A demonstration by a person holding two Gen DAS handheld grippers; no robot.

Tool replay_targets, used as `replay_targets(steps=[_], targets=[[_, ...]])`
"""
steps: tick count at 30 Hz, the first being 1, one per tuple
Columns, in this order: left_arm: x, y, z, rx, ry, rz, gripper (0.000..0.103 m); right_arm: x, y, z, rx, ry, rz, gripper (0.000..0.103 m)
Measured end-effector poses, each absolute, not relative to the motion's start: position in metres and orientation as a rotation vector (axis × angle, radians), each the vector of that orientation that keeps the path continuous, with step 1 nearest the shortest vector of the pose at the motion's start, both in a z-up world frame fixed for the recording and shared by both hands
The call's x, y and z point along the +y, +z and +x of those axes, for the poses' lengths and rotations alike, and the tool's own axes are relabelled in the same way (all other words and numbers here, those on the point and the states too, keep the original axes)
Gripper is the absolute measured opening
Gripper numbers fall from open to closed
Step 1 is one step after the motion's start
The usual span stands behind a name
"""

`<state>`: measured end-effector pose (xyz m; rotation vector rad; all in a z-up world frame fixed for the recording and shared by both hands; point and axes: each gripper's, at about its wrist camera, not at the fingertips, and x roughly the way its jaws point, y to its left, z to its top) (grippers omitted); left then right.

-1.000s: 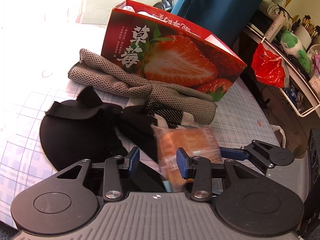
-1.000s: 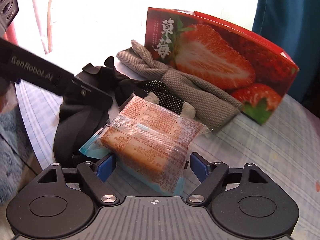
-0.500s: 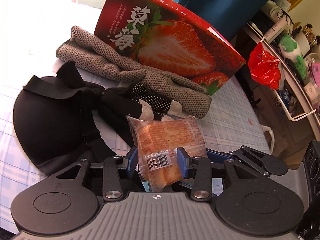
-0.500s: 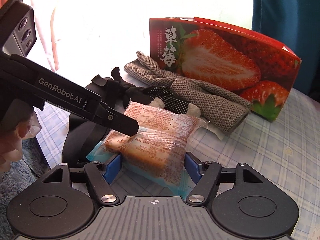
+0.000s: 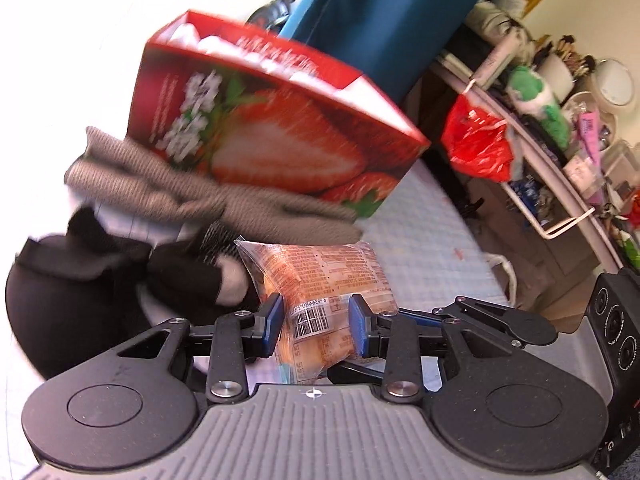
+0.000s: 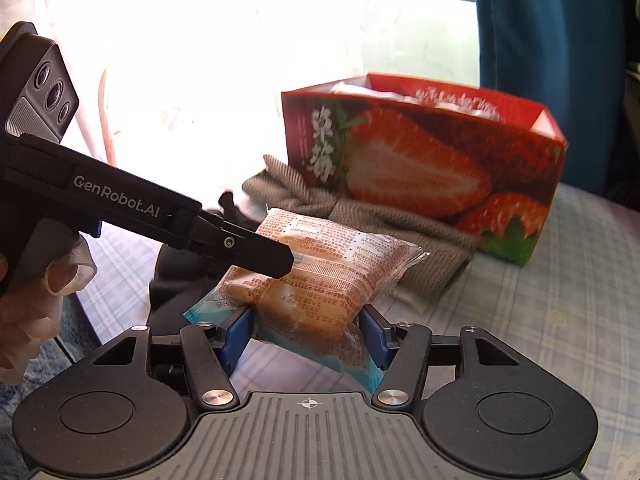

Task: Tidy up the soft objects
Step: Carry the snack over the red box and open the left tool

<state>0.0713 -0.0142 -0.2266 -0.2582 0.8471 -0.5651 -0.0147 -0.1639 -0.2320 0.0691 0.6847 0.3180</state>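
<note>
Grippers, two, hand-held — left gripper (image 5: 313, 322) and right gripper (image 6: 308, 336) each have one end of a wrapped bread packet (image 6: 320, 264) between the blue pads, jaws closing on it; both sets of pads touch the wrapper. Packet sits mid-frame in both views, apparently lifted clear of the table (image 6: 560, 320), probably held at both ends to keep the soft loaf from sagging.

Strawberry box (image 5: 272, 128): red, open-topped, upper centre of the left view, upper right of the right view — likely the bin for the sorted items.

Grey knit cloth (image 5: 168, 192): bunched against the box's front.

Black fabric piece (image 5: 60, 300): lower left of the left view, on the table.

Dotted black-and-white sock (image 5: 216, 240): between black fabric and packet.

Red plastic bag (image 5: 478, 146): hangs off a shelf at right, unrelated.
</note>
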Motion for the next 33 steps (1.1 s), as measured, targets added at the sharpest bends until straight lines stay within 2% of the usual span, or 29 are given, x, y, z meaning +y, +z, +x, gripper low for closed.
replay_targets(steps=[7,17,25,33], targets=[[-0.021,-0.177,0.093,0.742,-0.617,-0.231,0.038,-0.18,-0.186,0.002,0.575,0.288,0.037,0.055],[-0.043,-0.131,0.178,0.683,-0.695,-0.244,0.038,-0.222,-0.14,0.068,0.487,0.22,0.011,0.055],[-0.059,-0.141,0.261,0.684,-0.651,-0.279,0.038,-0.251,-0.145,0.154,0.49,0.173,0.013,0.055],[-0.076,-0.162,0.303,0.693,-0.585,-0.235,0.038,-0.263,-0.178,0.219,0.557,0.12,0.03,0.055]])
